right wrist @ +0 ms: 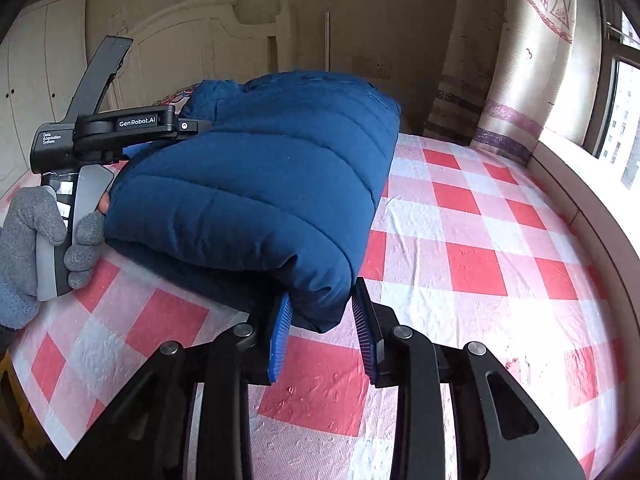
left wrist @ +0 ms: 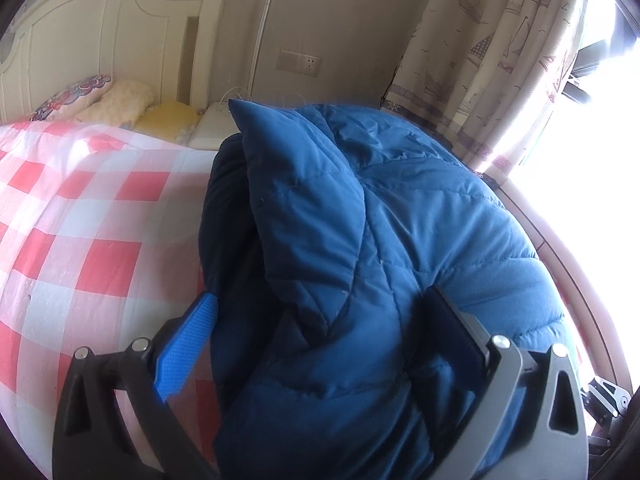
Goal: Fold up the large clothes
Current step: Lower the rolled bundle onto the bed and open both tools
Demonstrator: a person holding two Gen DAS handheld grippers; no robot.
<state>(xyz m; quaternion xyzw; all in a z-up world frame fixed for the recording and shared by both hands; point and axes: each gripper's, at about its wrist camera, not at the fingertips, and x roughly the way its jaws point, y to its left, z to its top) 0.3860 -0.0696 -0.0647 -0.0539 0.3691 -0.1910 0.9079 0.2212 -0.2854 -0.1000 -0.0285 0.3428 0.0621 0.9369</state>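
Right tool (right wrist: 324,336) pinching blue jacket (right wrist: 256,200), left tool (left wrist: 320,344) seemingly clamping it, checked bedsheet (right wrist: 480,264) beneath

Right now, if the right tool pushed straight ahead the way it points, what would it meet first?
The blue padded jacket. Its folded corner already sits between the right tool's pads, so any push forward drives deeper into the bundle, not the checked bedsheet.
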